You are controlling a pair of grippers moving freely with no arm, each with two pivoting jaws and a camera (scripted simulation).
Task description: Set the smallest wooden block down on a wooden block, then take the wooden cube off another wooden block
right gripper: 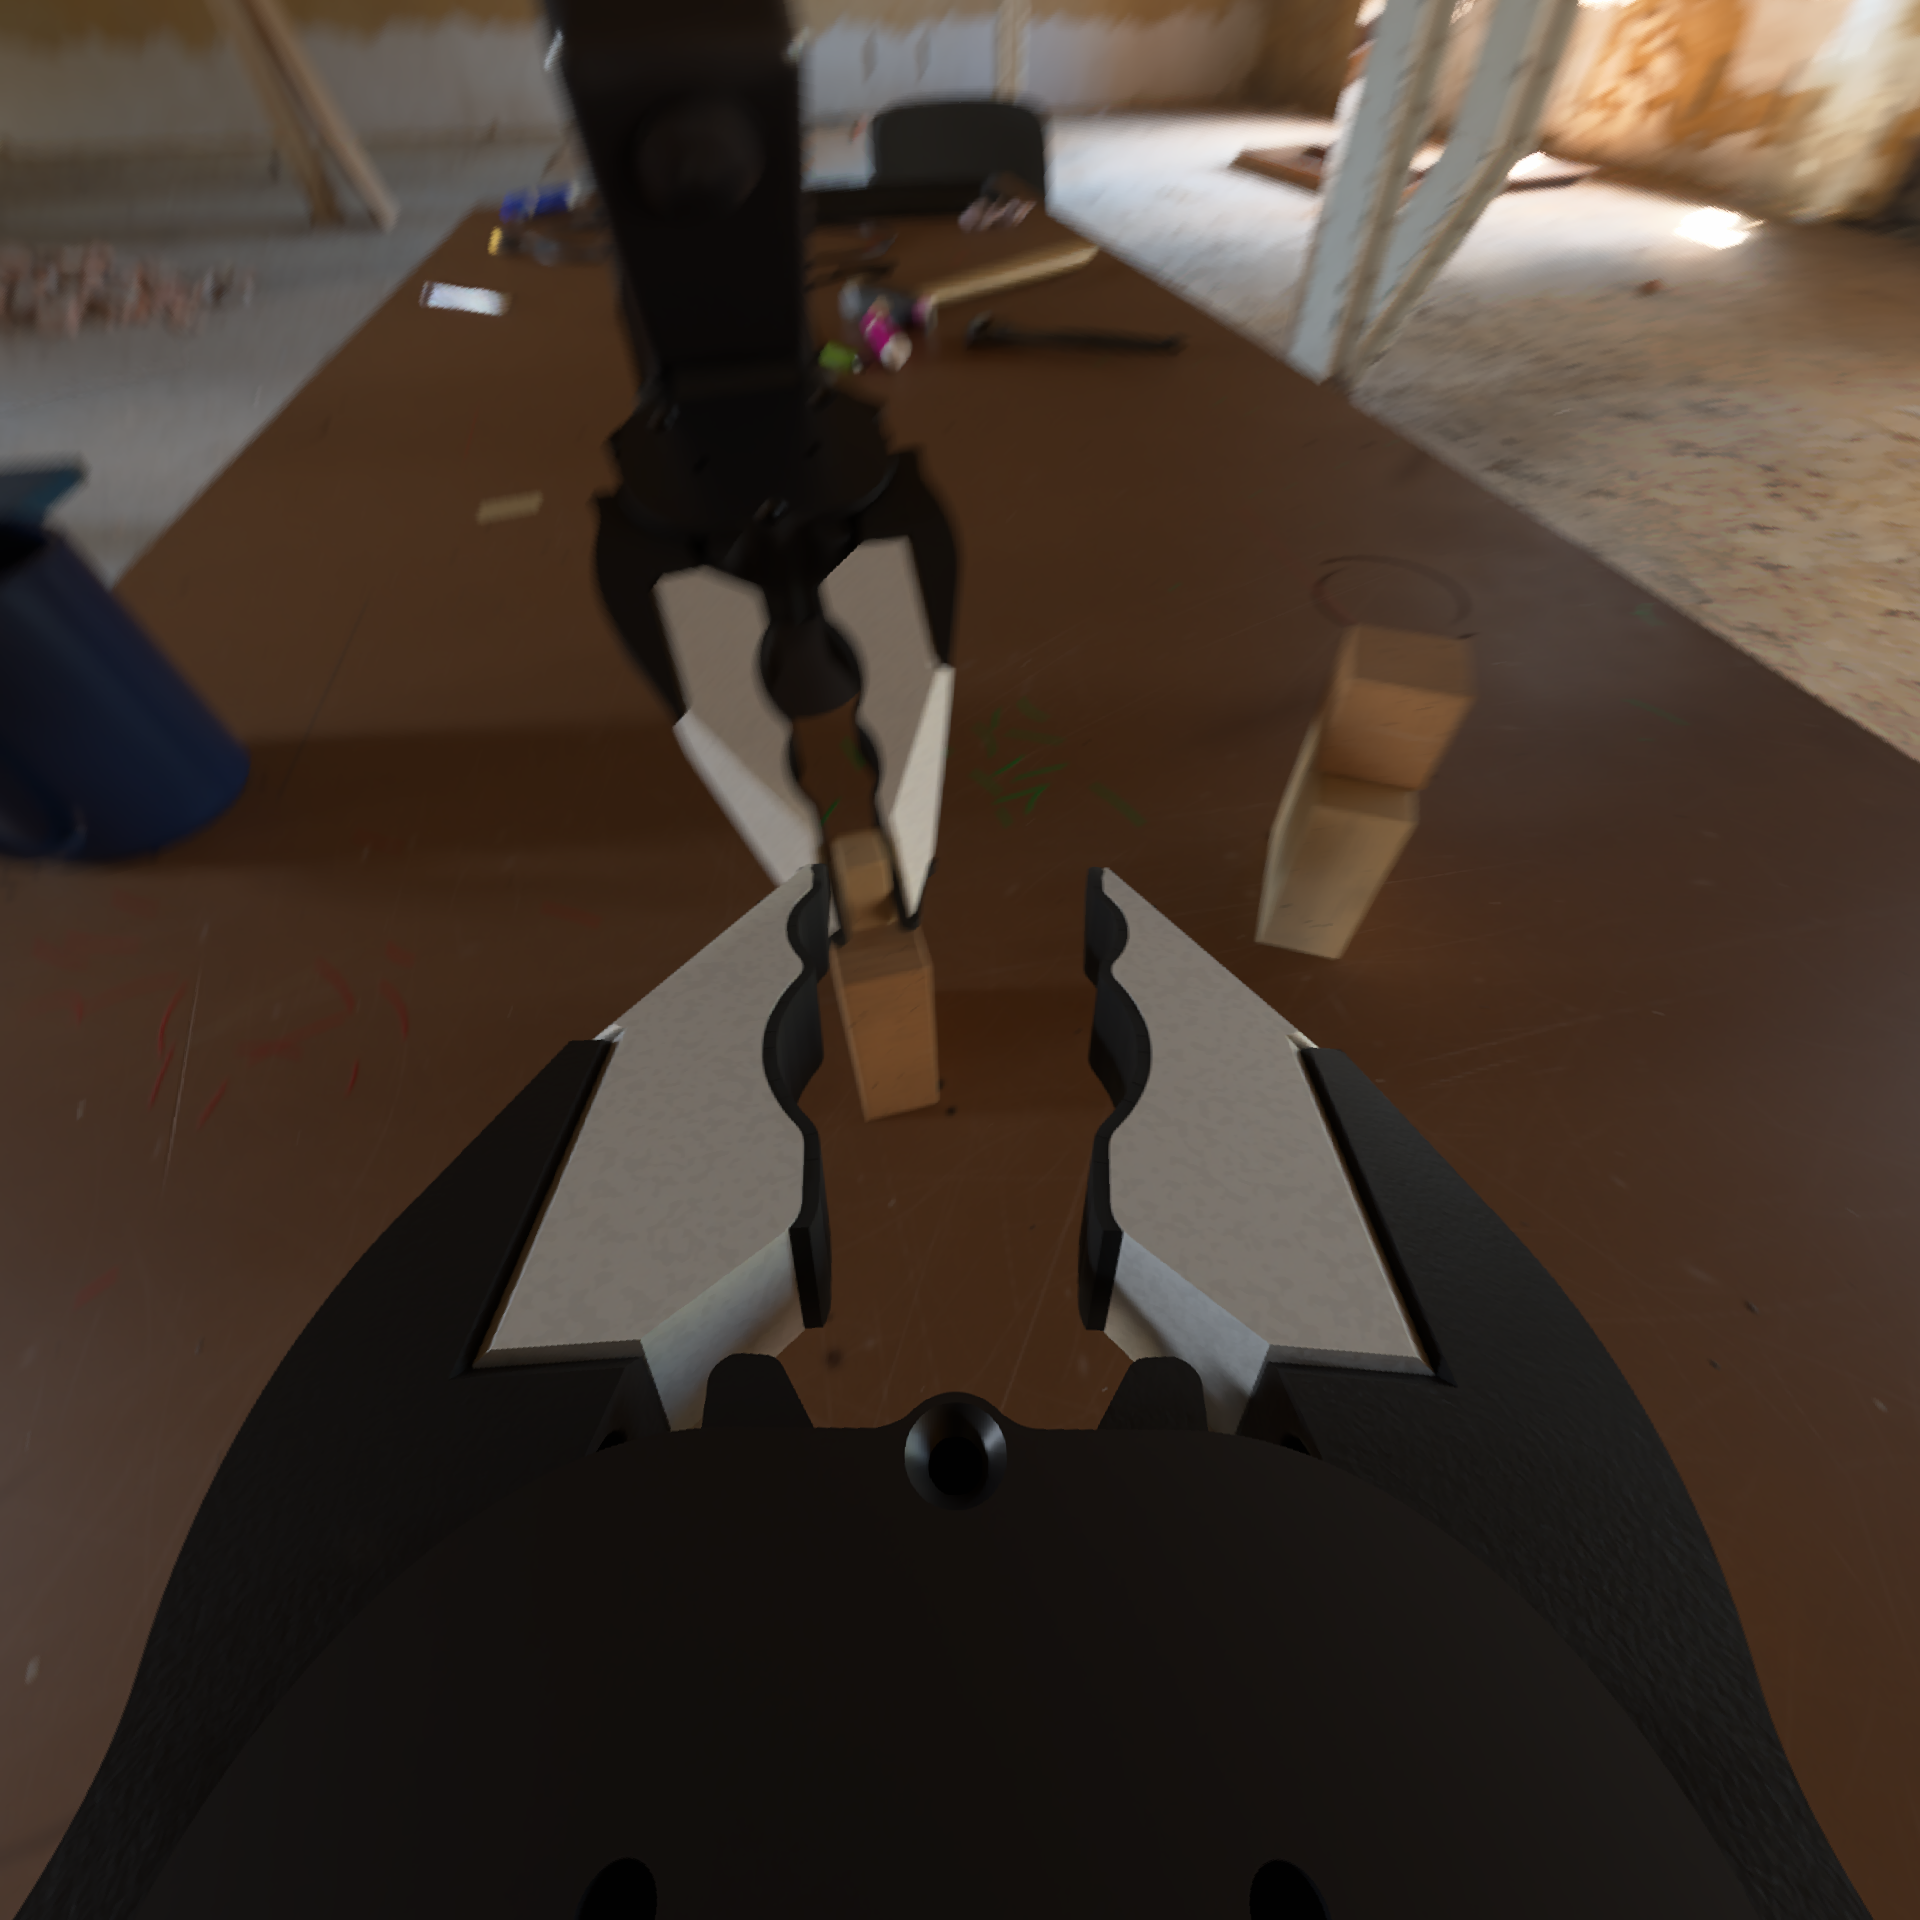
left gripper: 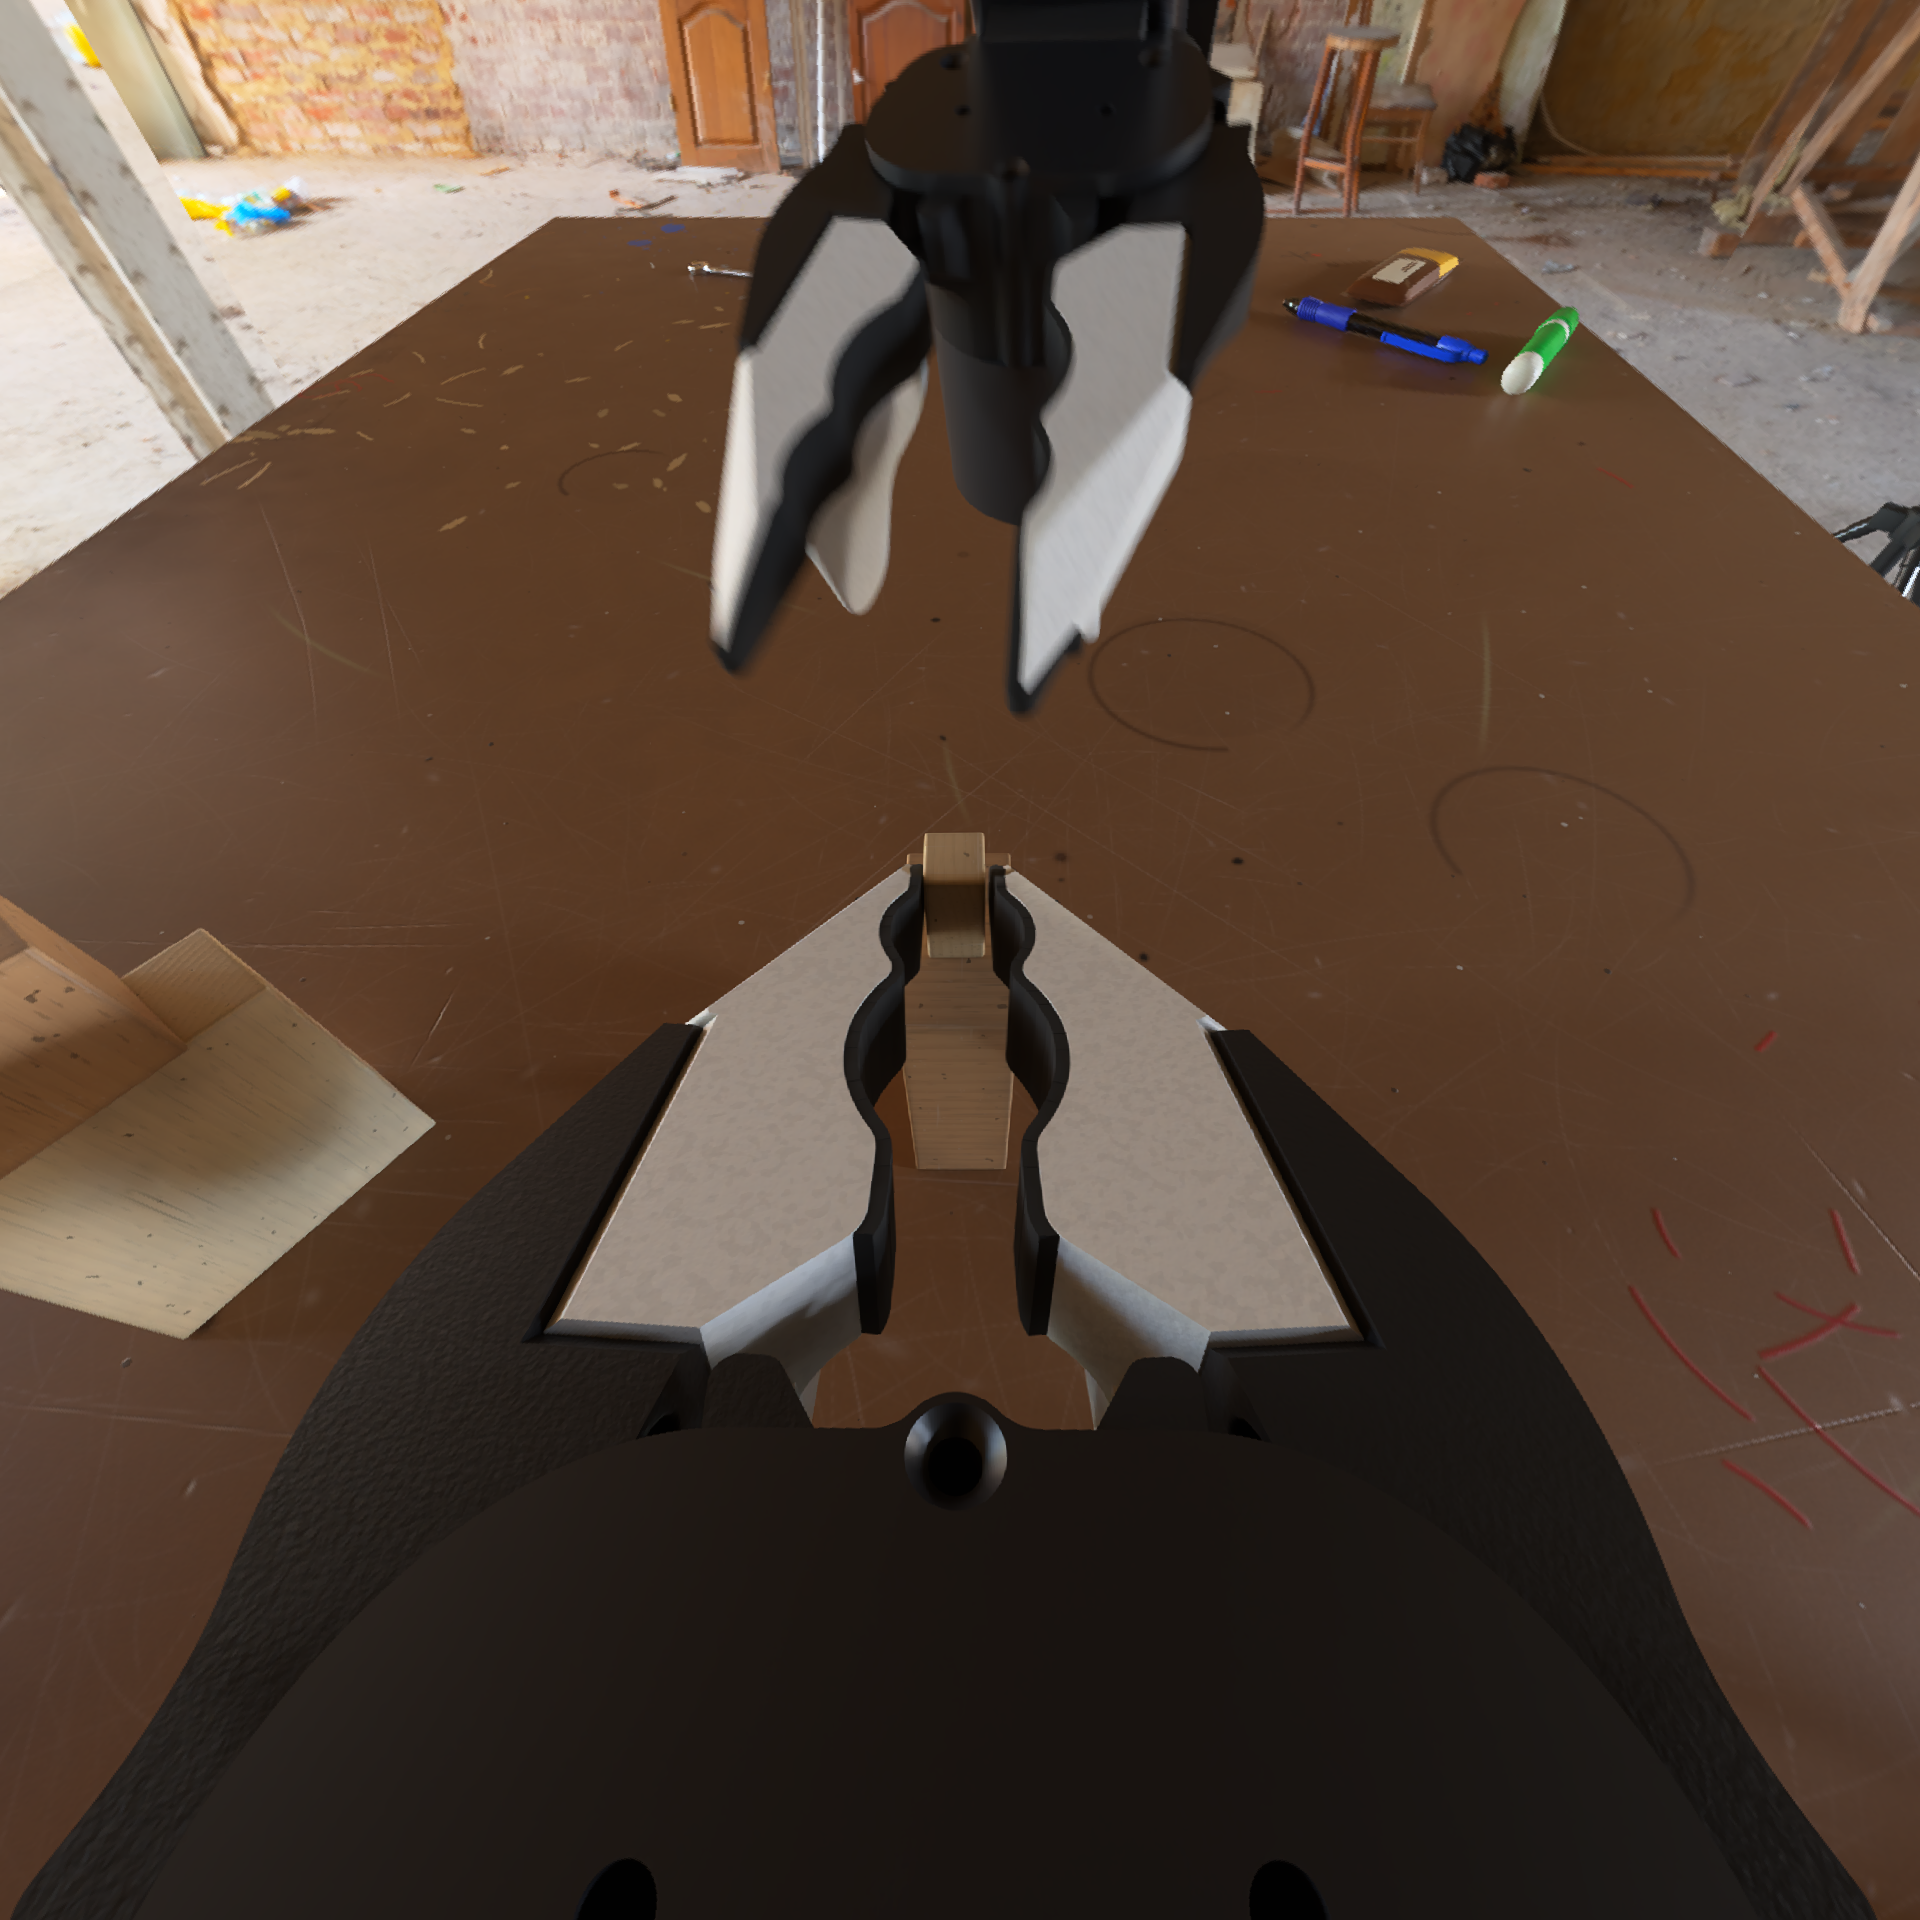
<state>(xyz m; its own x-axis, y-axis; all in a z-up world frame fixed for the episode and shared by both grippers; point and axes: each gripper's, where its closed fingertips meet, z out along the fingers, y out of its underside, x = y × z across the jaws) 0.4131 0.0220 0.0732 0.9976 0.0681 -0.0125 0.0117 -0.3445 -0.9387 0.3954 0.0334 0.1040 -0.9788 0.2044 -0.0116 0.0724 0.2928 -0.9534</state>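
Observation:
My left gripper is shut on the smallest wooden block, right at the top of an upright wooden block on the brown table. In the right wrist view the small block meets the top of that upright block, between the left gripper's fingers. My right gripper is open and empty, hovering short of that stack; it also shows in the left wrist view. A wooden cube sits on another wooden block to the right, partly cut off in the left wrist view.
A blue pen, a green marker and a brown eraser lie at the table's far right. A dark blue barrel stands beside the table. Tools and small items lie at the far end.

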